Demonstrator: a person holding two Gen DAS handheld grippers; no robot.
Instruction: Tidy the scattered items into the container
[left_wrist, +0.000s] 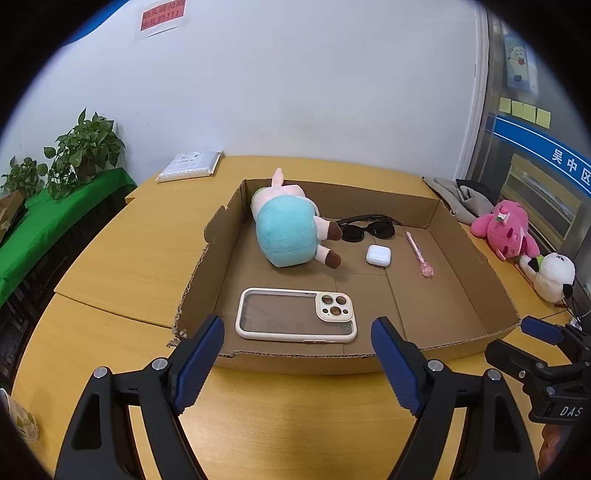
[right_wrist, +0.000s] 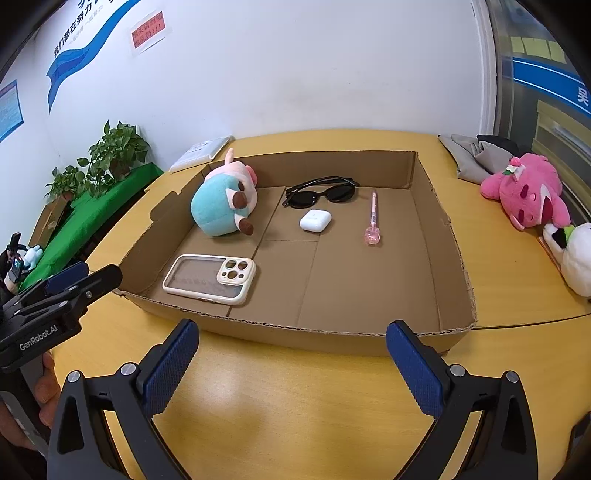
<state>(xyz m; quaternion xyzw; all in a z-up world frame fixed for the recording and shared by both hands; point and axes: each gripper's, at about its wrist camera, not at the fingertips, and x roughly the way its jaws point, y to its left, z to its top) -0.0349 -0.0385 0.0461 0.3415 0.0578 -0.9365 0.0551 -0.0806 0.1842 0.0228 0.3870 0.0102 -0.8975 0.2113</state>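
Left gripper (left_wrist: 297, 365) hung wide open over the table's near edge, nothing between its jaws. Just ahead sat the cardboard tray (right_wrist: 295, 334), and everything looked home already! By its left wall lay the plush toy (right_wrist: 221, 206), teal-bodied with pink head and brown hooves: soft, light, best squeezed across the belly. In the near-left corner lay the phone case (right_wrist: 208, 278), cream-rimmed, clear-backed, thin and flexible, so pinch it across the long edges. Toward the back wall were black sunglasses (right_wrist: 319, 194), fragile, best taken at the bridge. The white earbud case (right_wrist: 314, 220) looked smooth and slippery. The pink pen (right_wrist: 373, 218), slender with a crystal top, would roll. Right gripper (right_wrist: 291, 369) was open and empty too.
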